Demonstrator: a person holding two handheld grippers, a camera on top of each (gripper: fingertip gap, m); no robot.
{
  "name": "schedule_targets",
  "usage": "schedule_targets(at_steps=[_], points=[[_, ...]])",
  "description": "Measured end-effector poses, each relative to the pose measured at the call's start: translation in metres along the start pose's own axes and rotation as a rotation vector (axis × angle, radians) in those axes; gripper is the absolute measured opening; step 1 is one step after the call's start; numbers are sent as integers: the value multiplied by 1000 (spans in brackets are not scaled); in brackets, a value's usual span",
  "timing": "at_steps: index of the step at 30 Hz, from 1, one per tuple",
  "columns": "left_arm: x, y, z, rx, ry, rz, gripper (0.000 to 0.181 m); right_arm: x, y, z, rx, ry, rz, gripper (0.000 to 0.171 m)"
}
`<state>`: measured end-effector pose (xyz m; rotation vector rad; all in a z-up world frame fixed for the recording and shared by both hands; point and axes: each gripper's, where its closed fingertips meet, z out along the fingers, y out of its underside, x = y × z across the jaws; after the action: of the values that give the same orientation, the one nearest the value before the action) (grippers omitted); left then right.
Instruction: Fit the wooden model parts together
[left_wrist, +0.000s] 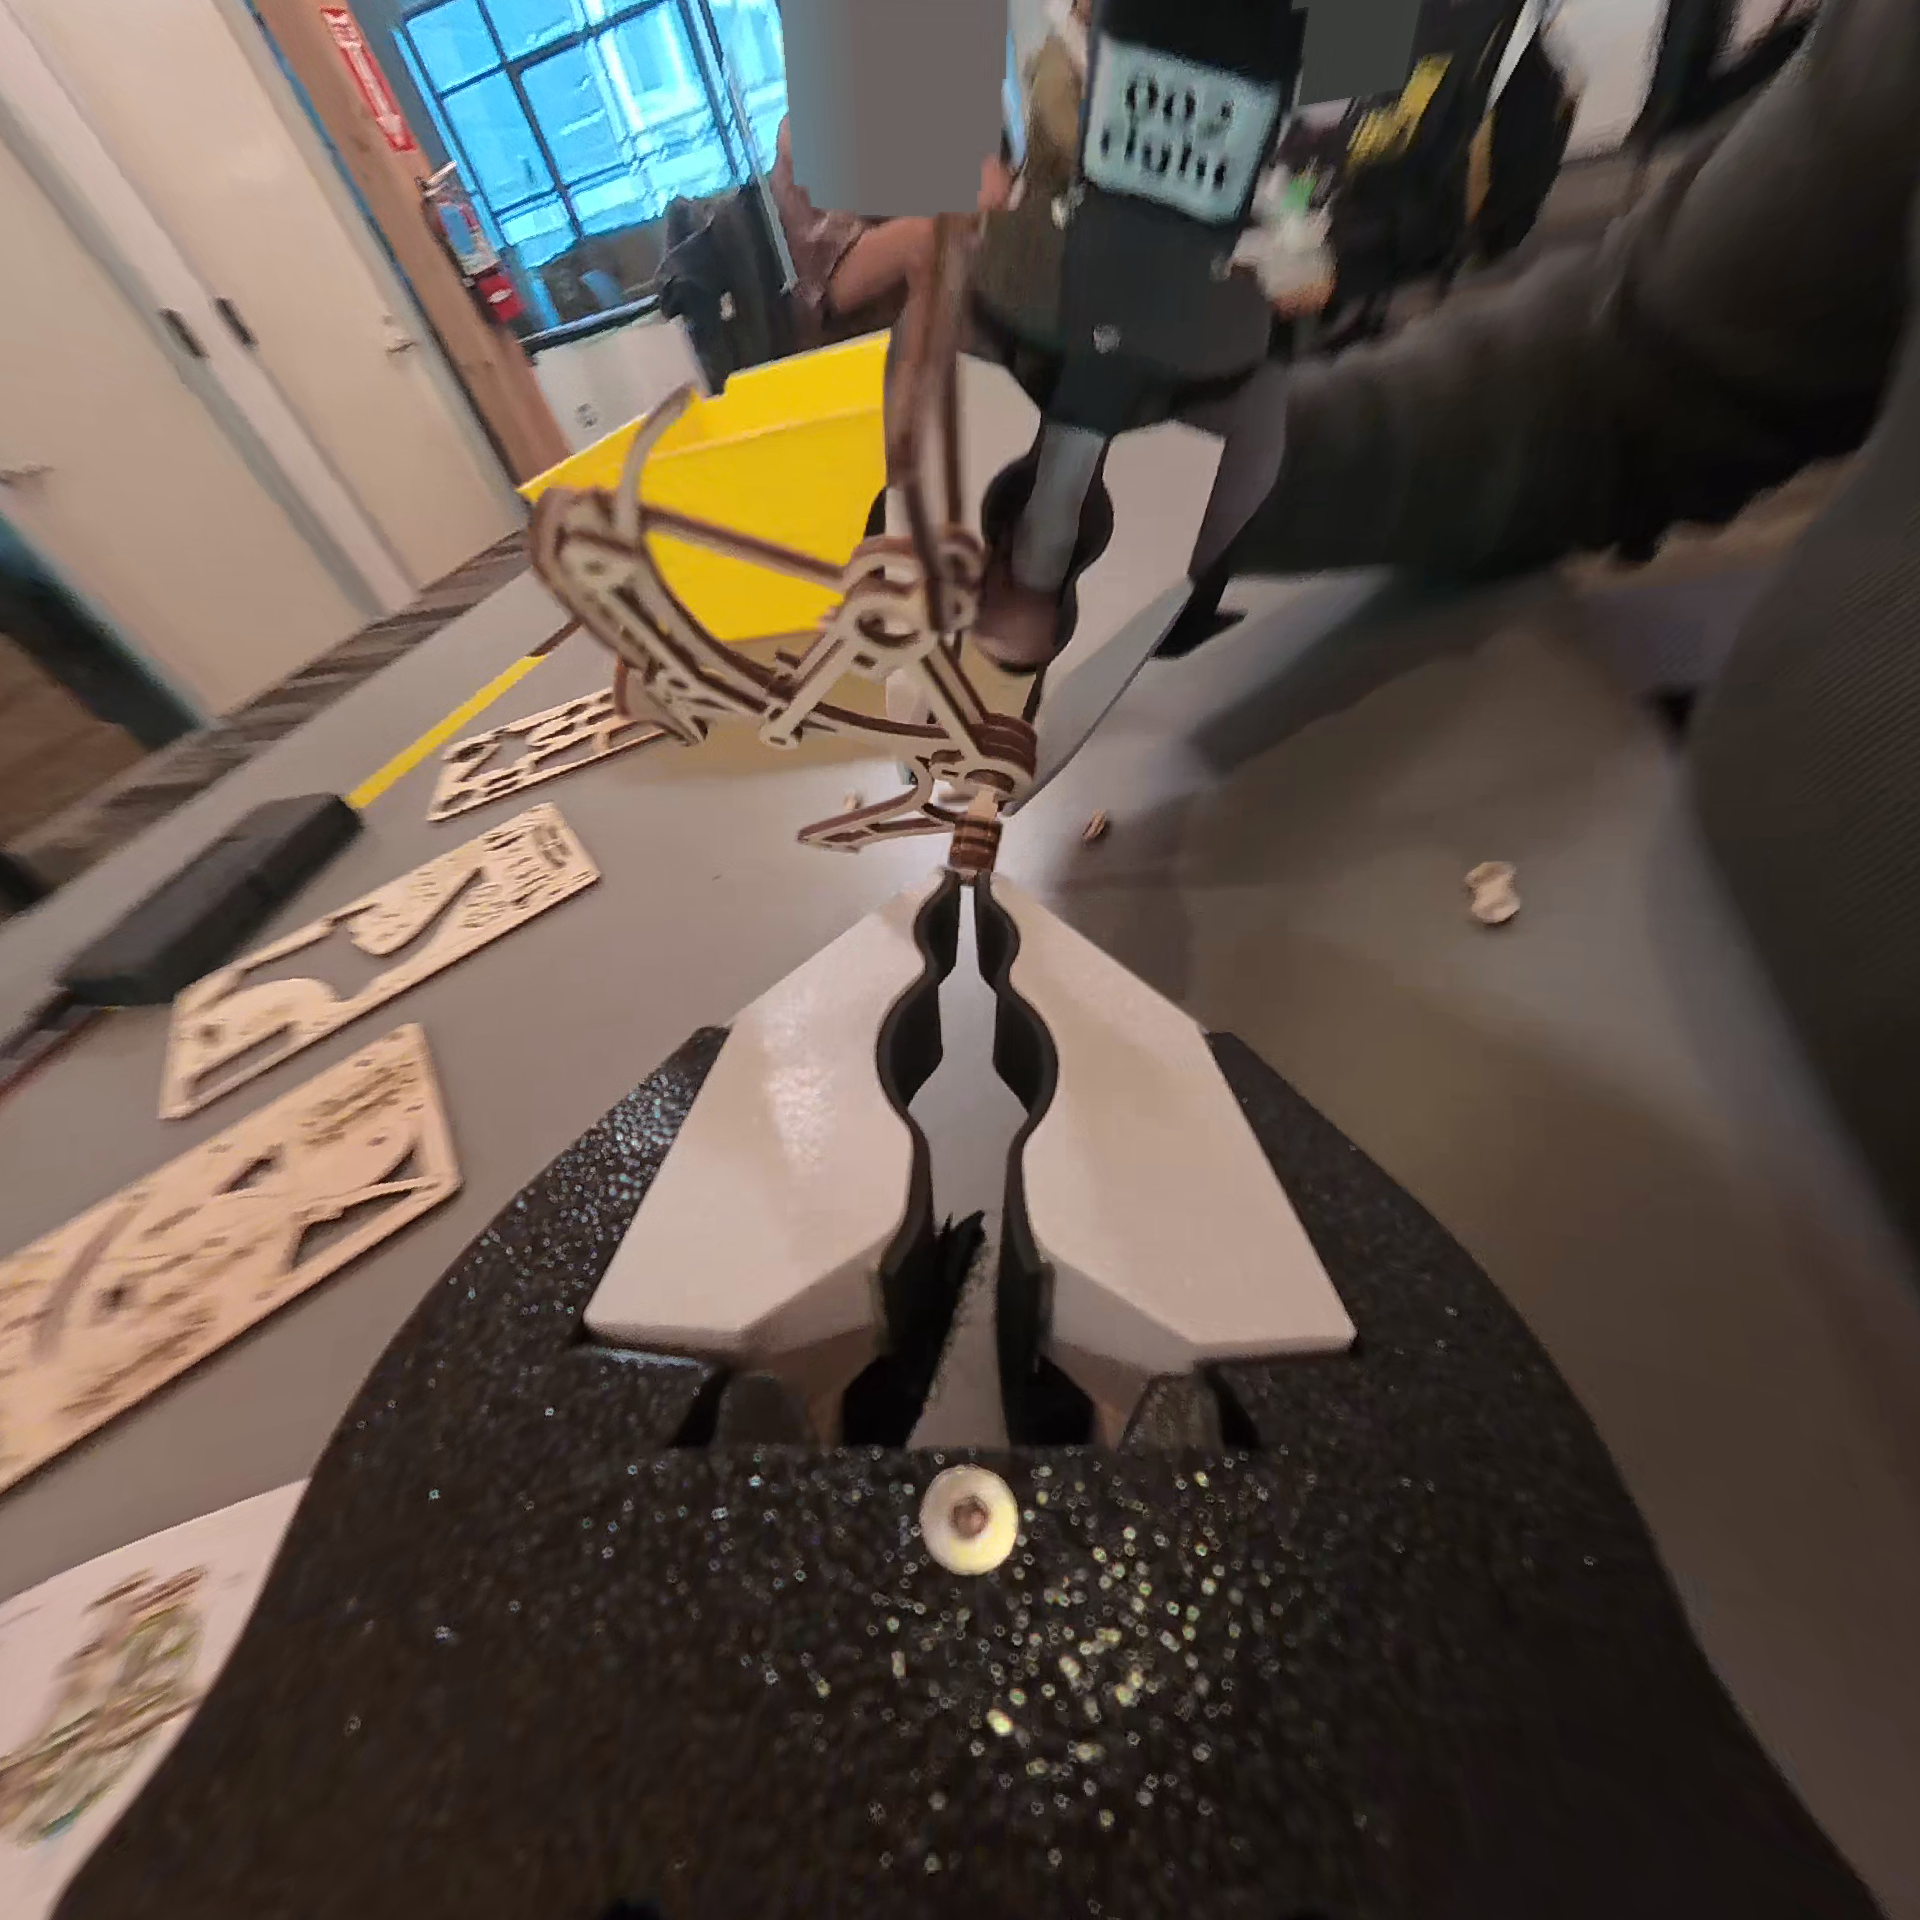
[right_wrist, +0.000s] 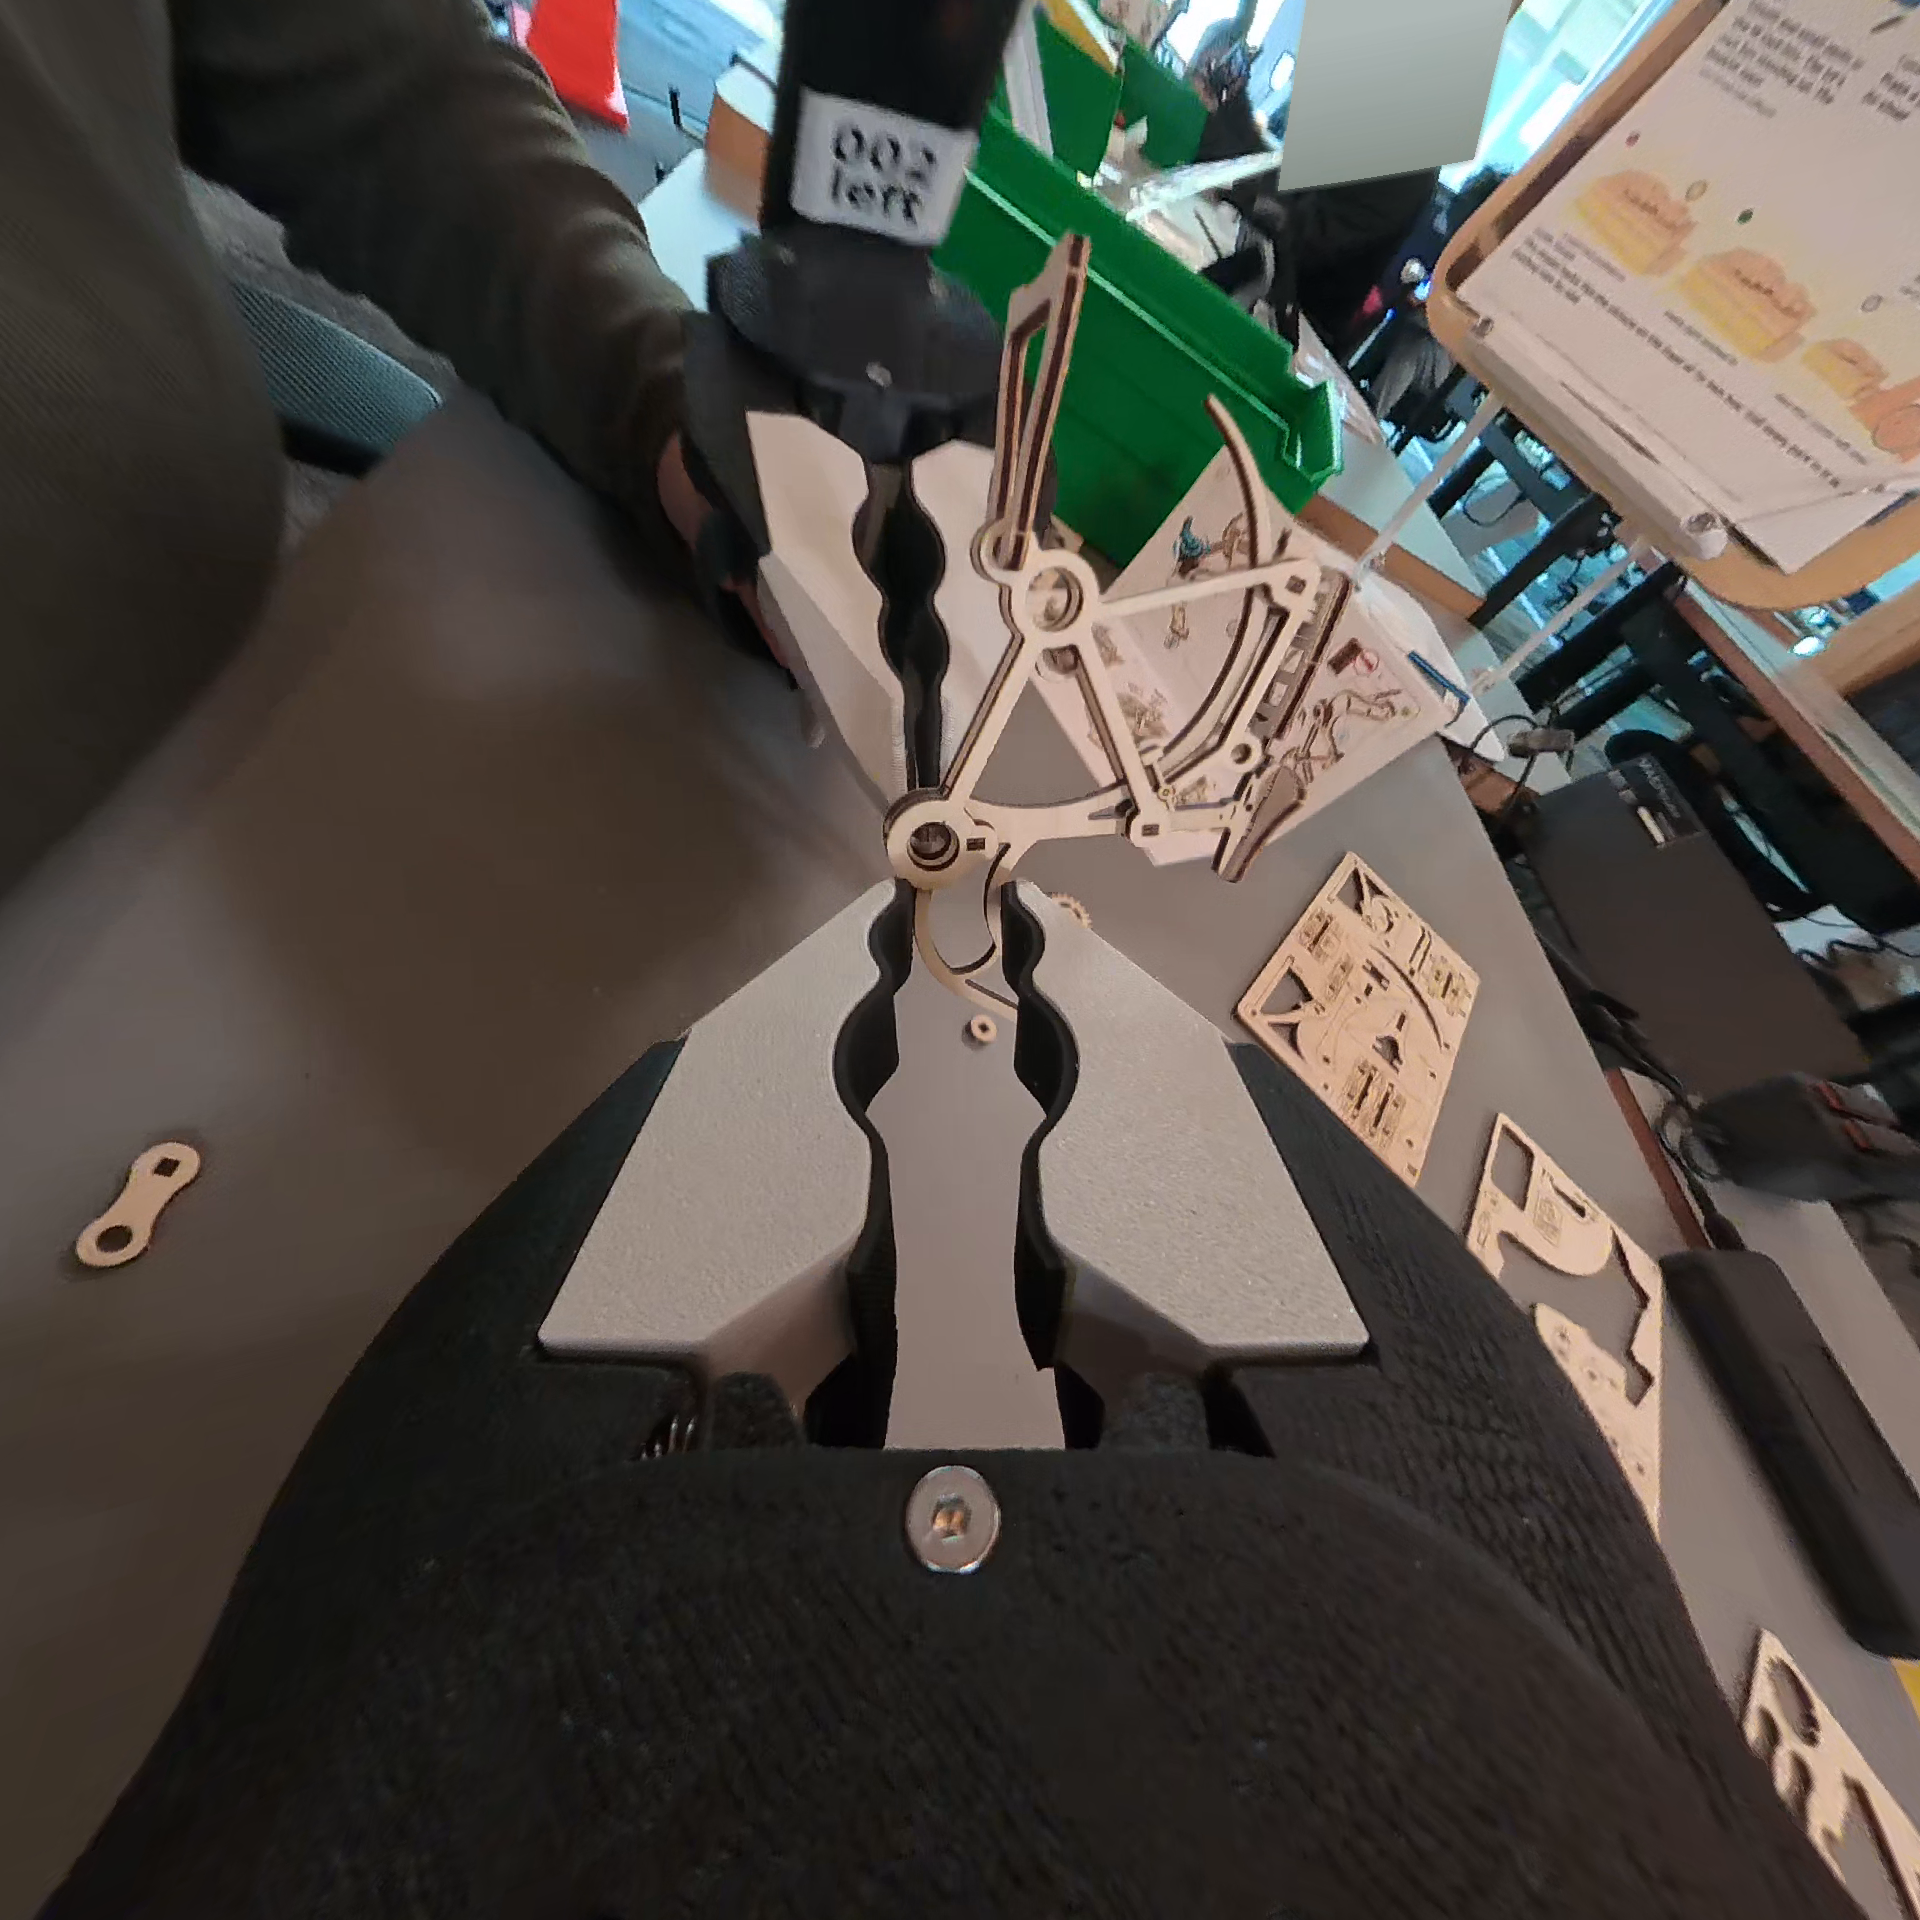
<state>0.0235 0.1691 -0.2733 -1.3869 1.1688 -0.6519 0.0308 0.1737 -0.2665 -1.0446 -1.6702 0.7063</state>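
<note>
Wooden model (right_wrist: 1101, 717) is pinched at its hub by both my closed grippers, L (left_wrist: 971, 878) & R (right_wrist: 951, 894); any twist btwn them could snap thin struts.

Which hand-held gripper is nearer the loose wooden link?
Right. The link lies beside the right hand-held gripper, on its left; the left hand-held gripper sits farther, past the model.

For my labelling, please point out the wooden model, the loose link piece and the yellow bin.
wooden model (right_wrist: 1049, 603), right wrist view, on its ring hub.
loose link piece (right_wrist: 137, 1203), right wrist view, its middle.
yellow bin (left_wrist: 774, 473), left wrist view, front wall.
</note>
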Motion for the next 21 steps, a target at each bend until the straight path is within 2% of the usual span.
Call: schedule_targets(at_steps=[6,21], points=[[-3,12,3,-98,-72,133,1,0,12,5,-39,-10,44,15],[-5,13,2,-89,-71,87,0,0,20,7,-24,-32,119,15]])
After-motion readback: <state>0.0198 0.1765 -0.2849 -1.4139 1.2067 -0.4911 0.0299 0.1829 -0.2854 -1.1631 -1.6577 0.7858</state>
